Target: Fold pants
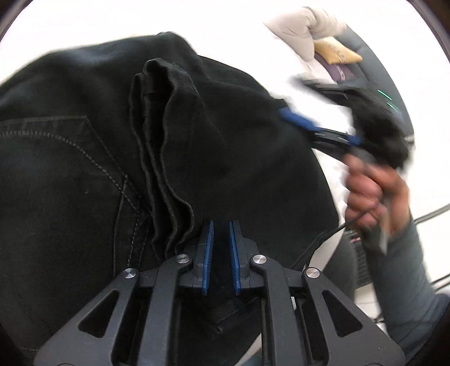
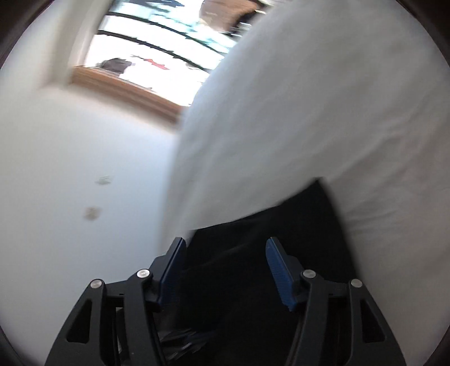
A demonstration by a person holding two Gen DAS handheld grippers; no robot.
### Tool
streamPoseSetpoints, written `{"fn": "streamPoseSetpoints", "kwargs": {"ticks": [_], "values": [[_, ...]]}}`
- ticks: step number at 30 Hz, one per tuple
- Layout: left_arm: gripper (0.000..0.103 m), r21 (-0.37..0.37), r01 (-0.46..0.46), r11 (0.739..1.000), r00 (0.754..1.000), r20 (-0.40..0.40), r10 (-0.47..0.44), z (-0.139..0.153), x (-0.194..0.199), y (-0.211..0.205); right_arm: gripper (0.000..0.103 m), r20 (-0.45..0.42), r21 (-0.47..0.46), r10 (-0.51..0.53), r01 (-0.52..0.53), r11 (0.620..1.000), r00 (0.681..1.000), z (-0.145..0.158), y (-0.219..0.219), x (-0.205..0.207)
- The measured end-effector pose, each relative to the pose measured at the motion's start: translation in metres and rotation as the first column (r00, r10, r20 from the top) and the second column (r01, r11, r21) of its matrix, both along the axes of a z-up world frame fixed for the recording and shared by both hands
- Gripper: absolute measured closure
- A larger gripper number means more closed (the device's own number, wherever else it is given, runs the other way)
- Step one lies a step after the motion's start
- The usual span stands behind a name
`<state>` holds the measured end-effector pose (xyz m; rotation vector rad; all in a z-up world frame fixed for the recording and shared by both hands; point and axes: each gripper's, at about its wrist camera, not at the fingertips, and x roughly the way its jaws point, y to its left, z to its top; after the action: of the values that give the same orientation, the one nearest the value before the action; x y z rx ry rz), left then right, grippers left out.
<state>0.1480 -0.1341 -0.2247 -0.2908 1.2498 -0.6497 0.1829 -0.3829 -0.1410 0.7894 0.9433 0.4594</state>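
Where the black pants (image 1: 84, 146) lie, folded over on a white bed (image 1: 197, 17), a bunch of thick folded edges stands up in the middle. A back pocket with light stitches shows on the left side of the pants.

The left gripper (image 1: 220, 225) is low over the pants, and its blue fingers (image 1: 208, 253) are almost together. Black cloth sits in the thin gap, so they seem to pinch it, but it is hard to be sure.

The right gripper (image 2: 225, 270) is at the right edge of the pants. Its blue fingers (image 2: 277, 270) stand wide apart and do not press on anything. Dark cloth lies under them. A hand (image 1: 374, 191) in a grey sleeve (image 1: 413, 281) holds this gripper, and it looks blurry.

Some pillows (image 1: 303, 33) lie far back on the bed.
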Motion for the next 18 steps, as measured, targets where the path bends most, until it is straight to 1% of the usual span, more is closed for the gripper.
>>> {"fn": "streamPoseSetpoints", "kwargs": {"ticks": [1, 2, 3, 4, 5, 6, 7, 8, 9, 10, 11, 12, 13, 14, 15, 16, 17, 18], "values": [[0.092, 0.029, 0.012, 1.0, 0.999, 0.029, -0.013, 0.002, -0.004, -0.003, 0.045, -0.067, -0.053, -0.008, 0.005, 0.999, 0.998, -0.016, 0.001, 0.014], [0.092, 0.04, 0.015, 0.999, 0.999, 0.042, -0.017, 0.002, -0.007, -0.005, 0.06, -0.091, -0.052, -0.016, 0.011, 0.999, 0.996, -0.025, -0.002, 0.021], [0.092, 0.049, 0.016, 0.999, 0.999, 0.05, -0.018, 0.002, -0.011, -0.005, 0.064, -0.095, -0.037, -0.044, 0.04, 0.998, 0.994, -0.026, -0.009, 0.023], [0.092, 0.051, 0.009, 0.999, 0.999, 0.042, -0.011, 0.003, -0.013, -0.003, 0.064, -0.099, -0.008, -0.06, 0.059, 0.998, 0.993, -0.023, -0.016, 0.02], [0.092, 0.056, 0.003, 0.998, 0.999, 0.036, -0.005, 0.005, -0.015, -0.002, 0.063, -0.099, -0.002, -0.074, 0.074, 0.997, 0.992, -0.016, -0.023, 0.013], [0.092, 0.066, 0.005, 0.998, 0.999, 0.045, -0.008, 0.011, -0.02, -0.001, 0.061, -0.089, 0.0, -0.083, 0.083, 0.997, 0.993, -0.008, -0.027, 0.003], [0.092, 0.063, 0.023, 0.998, 0.997, 0.073, -0.027, 0.019, -0.026, -0.002, 0.059, -0.061, 0.026, -0.07, 0.072, 0.997, 0.996, 0.002, -0.03, -0.011], [0.092, 0.054, 0.034, 0.998, 0.995, 0.089, -0.038, 0.023, -0.03, -0.005, 0.053, -0.034, 0.059, -0.05, 0.052, 0.997, 0.998, 0.009, -0.03, -0.025], [0.092, 0.048, 0.044, 0.998, 0.994, 0.102, -0.049, 0.025, -0.035, -0.008, 0.045, -0.009, 0.092, -0.034, 0.035, 0.995, 0.999, 0.015, -0.031, -0.041], [0.092, 0.047, 0.058, 0.997, 0.993, 0.104, -0.062, 0.024, -0.039, -0.008, 0.04, 0.01, 0.123, -0.018, 0.017, 0.992, 1.0, 0.016, -0.029, -0.062], [0.092, 0.065, 0.07, 0.995, 0.993, 0.092, -0.076, 0.017, -0.041, -0.009, 0.035, 0.008, 0.133, 0.003, -0.004, 0.991, 1.0, 0.01, -0.022, -0.079], [0.092, 0.091, 0.076, 0.993, 0.994, 0.065, -0.082, 0.008, -0.044, -0.01, 0.035, -0.008, 0.126, 0.02, -0.019, 0.992, 1.0, 0.003, -0.019, -0.089], [0.092, 0.065, 0.068, 0.996, 0.996, 0.046, -0.071, -0.004, -0.045, -0.006, 0.035, -0.055, 0.093, 0.034, -0.029, 0.995, 0.998, -0.013, -0.014, -0.1], [0.092, 0.029, 0.053, 0.998, 0.997, 0.045, -0.055, -0.007, -0.045, -0.002, 0.04, -0.103, 0.055, 0.024, -0.019, 0.998, 0.994, -0.03, -0.011, -0.106], [0.092, -0.004, 0.042, 0.999, 0.999, 0.032, -0.042, -0.009, -0.043, 0.005, 0.058, -0.113, 0.058, -0.005, 0.012, 0.998, 0.994, -0.043, -0.014, -0.115], [0.092, -0.013, 0.039, 0.999, 0.999, 0.025, -0.039, -0.009, -0.043, 0.009, 0.061, -0.109, 0.07, -0.039, 0.047, 0.996, 0.993, -0.045, -0.018, -0.118], [0.092, -0.003, 0.039, 0.999, 0.999, 0.031, -0.039, -0.005, -0.044, 0.01, 0.06, -0.13, 0.093, -0.048, 0.061, 0.994, 0.99, -0.044, -0.02, -0.117], [0.092, 0.009, 0.04, 0.999, 0.998, 0.044, -0.04, -0.003, -0.046, 0.011, 0.057, -0.138, 0.112, -0.051, 0.067, 0.991, 0.989, -0.039, -0.02, -0.117]]}}
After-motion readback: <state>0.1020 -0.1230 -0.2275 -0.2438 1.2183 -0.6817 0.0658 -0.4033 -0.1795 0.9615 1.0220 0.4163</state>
